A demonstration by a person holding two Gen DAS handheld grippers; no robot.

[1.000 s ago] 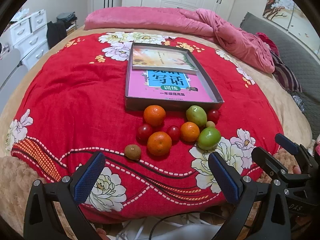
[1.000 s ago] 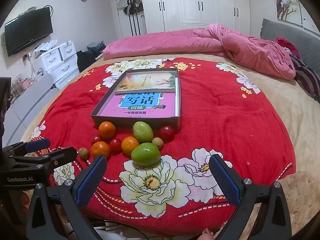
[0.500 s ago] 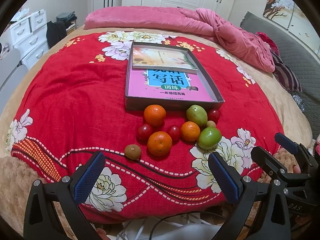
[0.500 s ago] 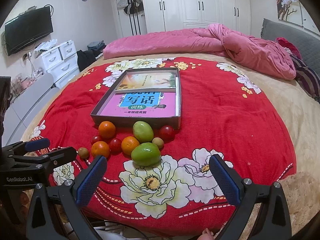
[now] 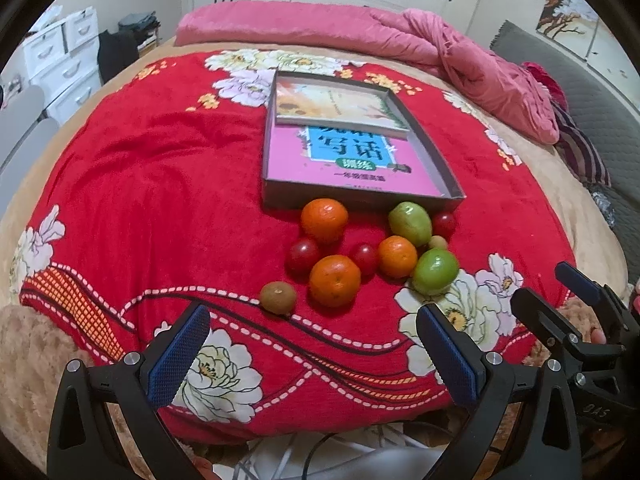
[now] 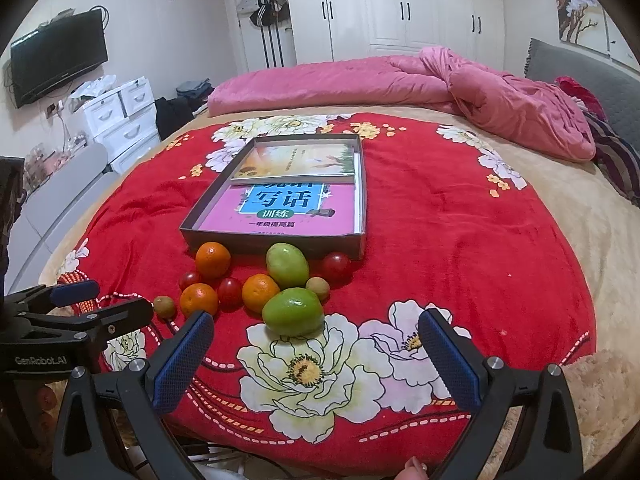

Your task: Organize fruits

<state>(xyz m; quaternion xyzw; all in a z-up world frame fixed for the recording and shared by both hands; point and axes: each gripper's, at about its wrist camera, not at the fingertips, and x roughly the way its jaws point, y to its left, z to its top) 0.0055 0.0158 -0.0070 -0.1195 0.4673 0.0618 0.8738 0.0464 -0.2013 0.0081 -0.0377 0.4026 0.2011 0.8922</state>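
Observation:
A cluster of fruit lies on the red flowered blanket (image 5: 152,200) in front of a shallow grey box (image 5: 352,200) holding two books. It has three oranges (image 5: 335,286), two green fruits (image 5: 435,271), three small red fruits (image 5: 303,255) and two small brown ones (image 5: 278,298). My left gripper (image 5: 316,358) hovers open near the bed's front edge, short of the fruit, holding nothing. My right gripper (image 6: 314,360) is open too, just before the nearest green fruit (image 6: 293,311). The grey box (image 6: 276,242) sits behind the fruit.
A rumpled pink duvet (image 6: 440,84) lies across the far side of the bed. White drawers (image 6: 120,116) and a wall television (image 6: 60,56) stand at the left, wardrobes (image 6: 404,8) at the back. The other gripper (image 6: 76,312) shows at the left edge.

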